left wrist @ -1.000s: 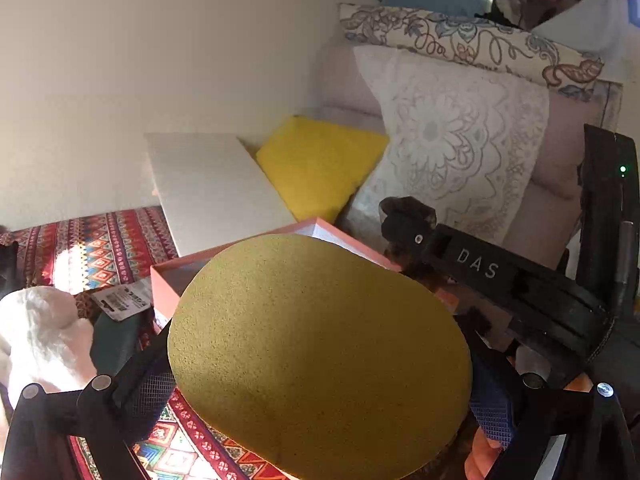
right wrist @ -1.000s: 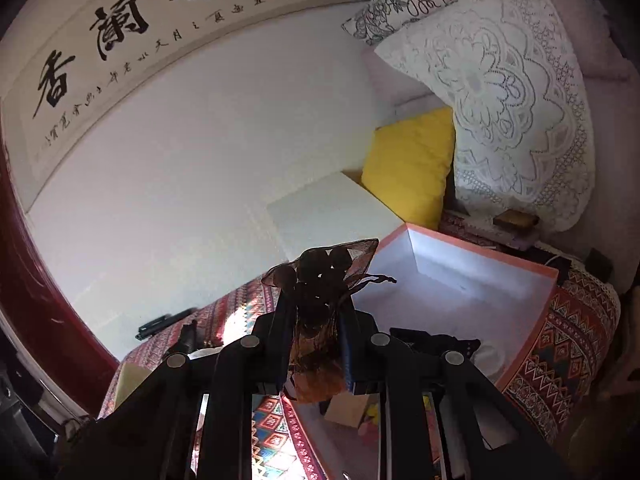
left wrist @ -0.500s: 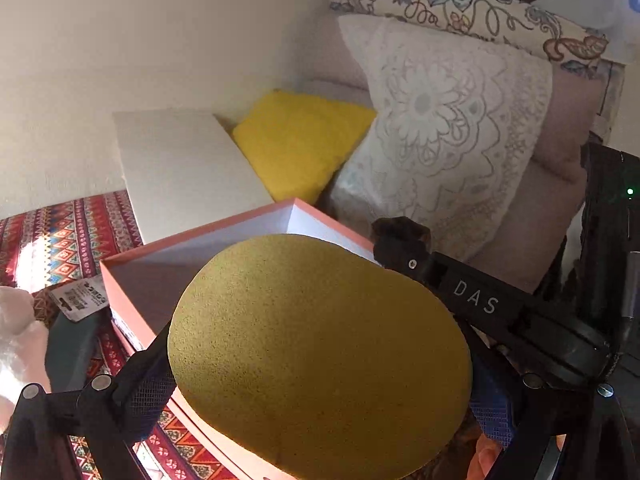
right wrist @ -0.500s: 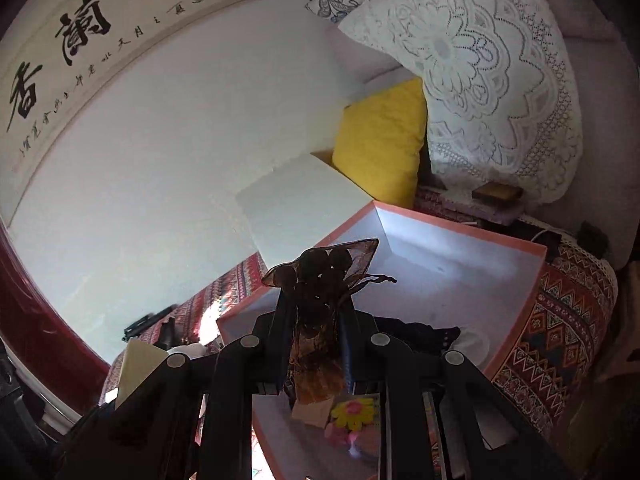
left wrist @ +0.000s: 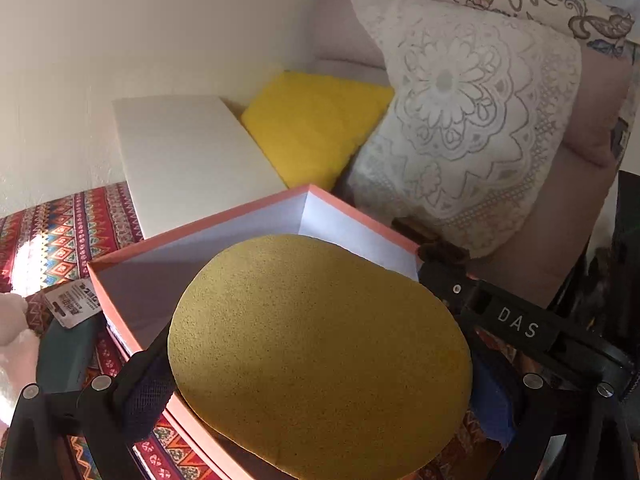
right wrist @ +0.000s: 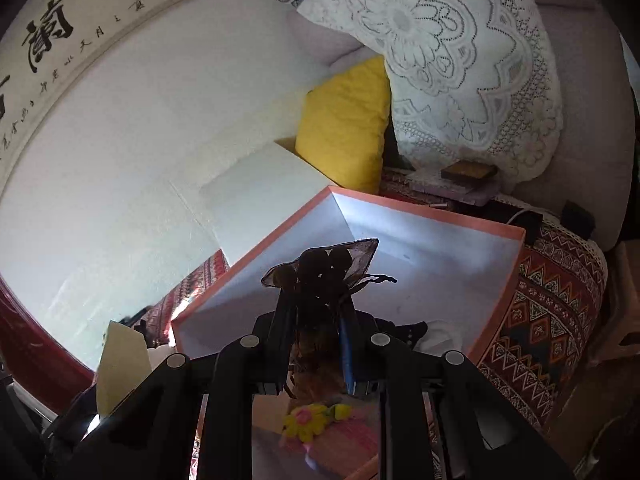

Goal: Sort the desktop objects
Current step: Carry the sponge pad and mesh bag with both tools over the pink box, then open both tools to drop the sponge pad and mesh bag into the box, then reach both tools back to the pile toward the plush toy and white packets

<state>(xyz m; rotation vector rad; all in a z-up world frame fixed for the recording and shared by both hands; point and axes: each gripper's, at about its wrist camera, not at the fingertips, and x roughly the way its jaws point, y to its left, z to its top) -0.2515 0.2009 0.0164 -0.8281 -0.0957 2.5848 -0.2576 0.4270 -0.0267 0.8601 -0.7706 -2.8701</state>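
Note:
My left gripper [left wrist: 320, 384] is shut on a big oval mustard-yellow sponge [left wrist: 320, 352], held over the near edge of an open pink box [left wrist: 224, 220] with white inner walls. My right gripper [right wrist: 318, 320] is shut on a small dark sheer drawstring pouch [right wrist: 324, 268], held above the same pink box [right wrist: 496, 292]. On the box floor lie a yellow flower item [right wrist: 314, 420] and a dark object [right wrist: 408, 330]. In the left wrist view the other gripper's black body [left wrist: 516, 324] reaches in from the right.
A white board [left wrist: 188, 160] leans on the wall behind the box. A yellow cushion [left wrist: 316, 124] and a lace pillow [left wrist: 460, 112] sit at the back right. On the patterned cloth [left wrist: 56, 236] lie a tagged teal item [left wrist: 66, 348] and a white fluffy thing [left wrist: 12, 344].
Both grippers have moved forward over the pink box, still holding the sponge and the pouch. The box now fills more of both views.

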